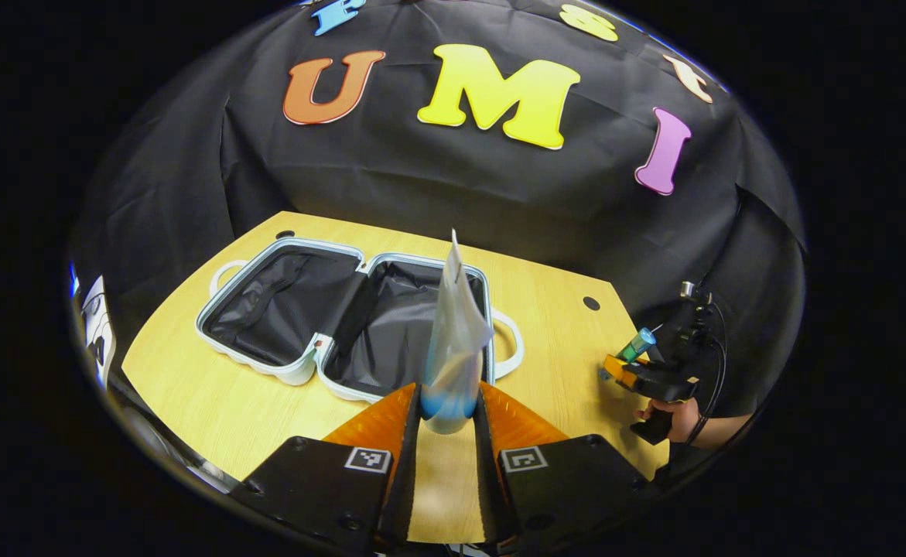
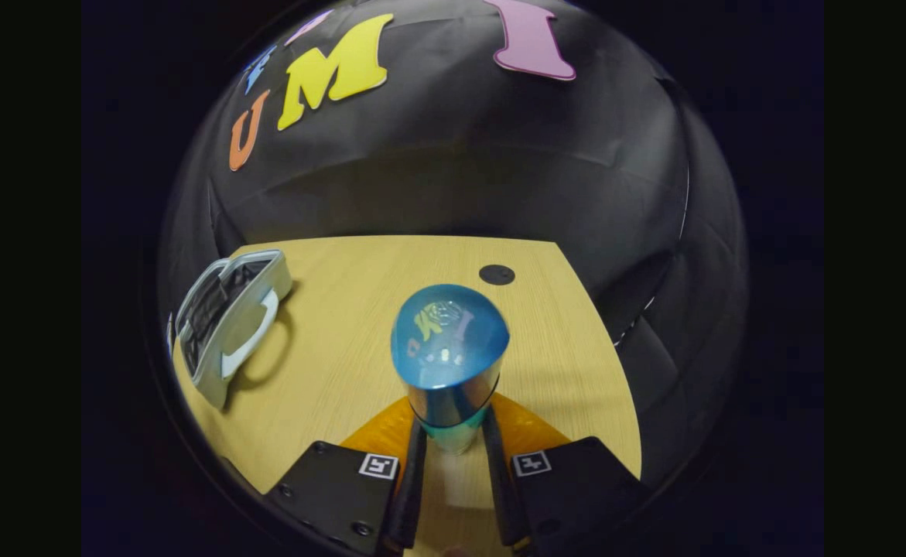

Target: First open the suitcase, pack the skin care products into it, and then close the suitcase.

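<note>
A small suitcase (image 1: pixel 344 321) lies wide open on a wooden table (image 1: pixel 213 402), its two dark-lined halves flat and side by side. In the left gripper view, the left gripper (image 1: pixel 447 422) is clenched on the lower end of a silvery tube (image 1: pixel 453 340) with a blue base, which stands upright in front of the case's nearer half. Farther off to the right, a hand (image 1: pixel 681 422) holds the other gripper beyond the table's edge. In the right gripper view, the right gripper (image 2: pixel 453 441) grasps a shiny blue bottle (image 2: pixel 449 348) above the tabletop, well apart from the suitcase (image 2: pixel 228 325) at the left.
</note>
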A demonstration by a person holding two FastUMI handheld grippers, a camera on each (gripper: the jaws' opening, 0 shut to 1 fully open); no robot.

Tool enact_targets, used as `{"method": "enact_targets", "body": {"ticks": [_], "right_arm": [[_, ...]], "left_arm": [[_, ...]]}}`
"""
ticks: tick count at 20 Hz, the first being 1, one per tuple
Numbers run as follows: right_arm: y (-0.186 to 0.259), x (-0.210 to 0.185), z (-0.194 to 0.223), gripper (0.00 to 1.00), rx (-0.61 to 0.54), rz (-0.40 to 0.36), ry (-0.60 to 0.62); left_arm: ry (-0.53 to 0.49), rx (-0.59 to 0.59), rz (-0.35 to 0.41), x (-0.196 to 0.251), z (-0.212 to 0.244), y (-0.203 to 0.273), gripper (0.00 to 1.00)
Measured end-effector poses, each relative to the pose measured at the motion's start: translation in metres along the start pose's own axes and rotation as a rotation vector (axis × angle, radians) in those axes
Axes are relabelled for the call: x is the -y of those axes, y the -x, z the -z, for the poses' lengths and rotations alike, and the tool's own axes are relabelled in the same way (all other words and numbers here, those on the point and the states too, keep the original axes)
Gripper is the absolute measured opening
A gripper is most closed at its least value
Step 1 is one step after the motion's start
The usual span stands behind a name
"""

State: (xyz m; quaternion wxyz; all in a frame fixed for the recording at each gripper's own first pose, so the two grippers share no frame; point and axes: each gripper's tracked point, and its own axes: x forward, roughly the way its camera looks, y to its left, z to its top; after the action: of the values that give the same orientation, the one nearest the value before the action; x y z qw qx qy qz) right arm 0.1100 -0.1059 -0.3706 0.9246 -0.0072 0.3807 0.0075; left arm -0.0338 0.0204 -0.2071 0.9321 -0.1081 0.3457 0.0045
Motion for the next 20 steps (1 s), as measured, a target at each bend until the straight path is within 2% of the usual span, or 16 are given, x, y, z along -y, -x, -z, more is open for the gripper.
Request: {"method": "enact_targets", "body": {"ticks": [2,7,8,13,16,20], "right_arm": [[0.012,-0.001,-0.006,0.35,0.001,-0.022,-0.012],[0.091,-0.015,-0.023,0.35,0.004,-0.135,-0.060],[0.108,-0.018,-0.025,0.33,0.005,-0.160,-0.068],[0.182,-0.032,-0.026,0.35,-0.013,-0.244,-0.152],[0.215,-0.031,-0.023,0.35,-0.010,-0.241,-0.196],[0.249,-0.012,-0.022,0.31,0.031,-0.150,-0.169]], "left_arm": [[0.010,-0.003,0.012,-0.010,-0.011,-0.008,0.37],[-0.018,-0.078,0.090,-0.028,-0.036,-0.039,0.37],[-0.009,-0.104,0.108,-0.031,-0.039,-0.049,0.37],[-0.009,-0.312,0.173,-0.049,-0.028,-0.114,0.37],[0.016,-0.492,0.209,-0.054,-0.003,-0.151,0.37],[0.016,-0.691,0.188,-0.072,0.027,-0.184,0.37]]}}
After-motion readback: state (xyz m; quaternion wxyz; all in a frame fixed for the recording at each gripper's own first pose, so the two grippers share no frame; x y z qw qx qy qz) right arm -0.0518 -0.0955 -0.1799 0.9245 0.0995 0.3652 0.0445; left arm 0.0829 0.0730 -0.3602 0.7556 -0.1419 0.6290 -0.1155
